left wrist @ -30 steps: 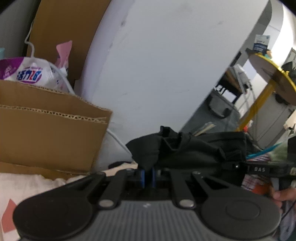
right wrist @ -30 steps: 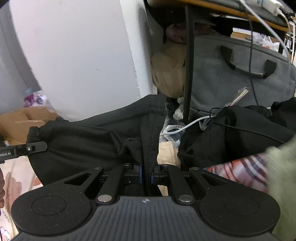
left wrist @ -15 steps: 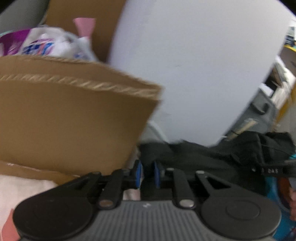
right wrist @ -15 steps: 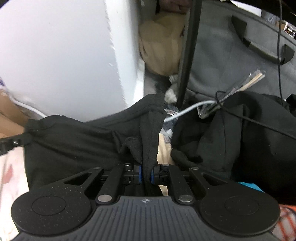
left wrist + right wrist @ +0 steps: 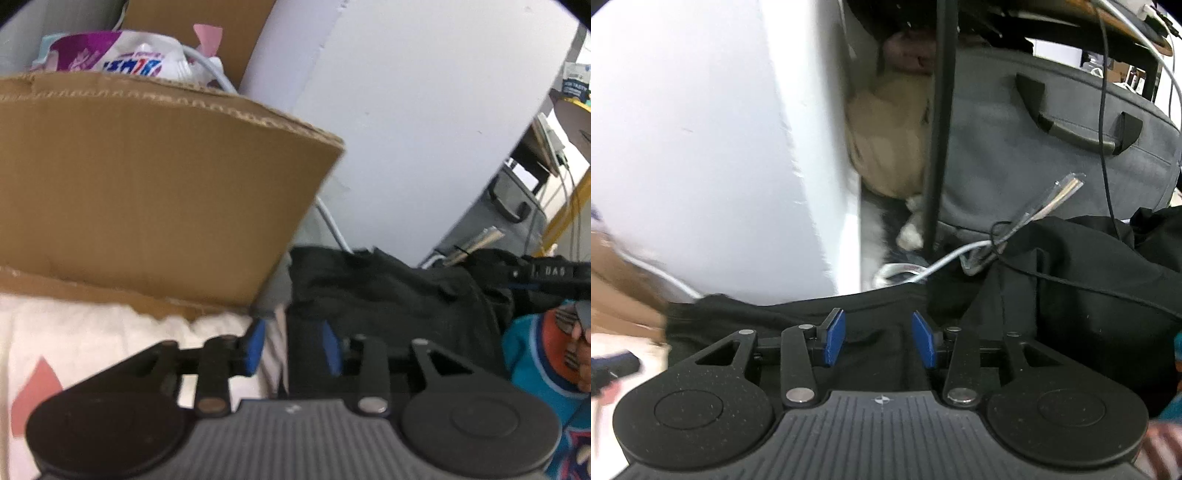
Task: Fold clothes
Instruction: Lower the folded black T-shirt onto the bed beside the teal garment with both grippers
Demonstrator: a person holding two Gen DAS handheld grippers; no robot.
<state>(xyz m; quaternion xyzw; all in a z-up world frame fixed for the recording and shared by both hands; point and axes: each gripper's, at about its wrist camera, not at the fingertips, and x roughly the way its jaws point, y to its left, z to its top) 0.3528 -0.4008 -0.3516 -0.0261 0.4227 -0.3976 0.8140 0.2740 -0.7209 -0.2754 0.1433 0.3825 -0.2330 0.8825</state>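
Note:
A black garment (image 5: pixel 388 295) lies spread low in front of both grippers. In the left wrist view my left gripper (image 5: pixel 293 347) is open, its blue pads apart over the garment's left edge and a white cloth (image 5: pixel 92 339). In the right wrist view my right gripper (image 5: pixel 879 338) is open, blue pads apart just above the black garment (image 5: pixel 798 317). The right gripper's black finger (image 5: pixel 554 275) shows at the right edge of the left wrist view.
A cardboard box (image 5: pixel 147 177) stands close on the left with a plastic bag (image 5: pixel 122 59) in it. A white wall panel (image 5: pixel 701 147) is behind. A grey bag (image 5: pixel 1052 147), cables (image 5: pixel 960 254), other black clothes (image 5: pixel 1089 288) and a teal garment (image 5: pixel 535 362) lie right.
Both grippers have opened and let go of the black garment, which now lies lower and flatter. The left gripper has dropped closer to the cardboard box.

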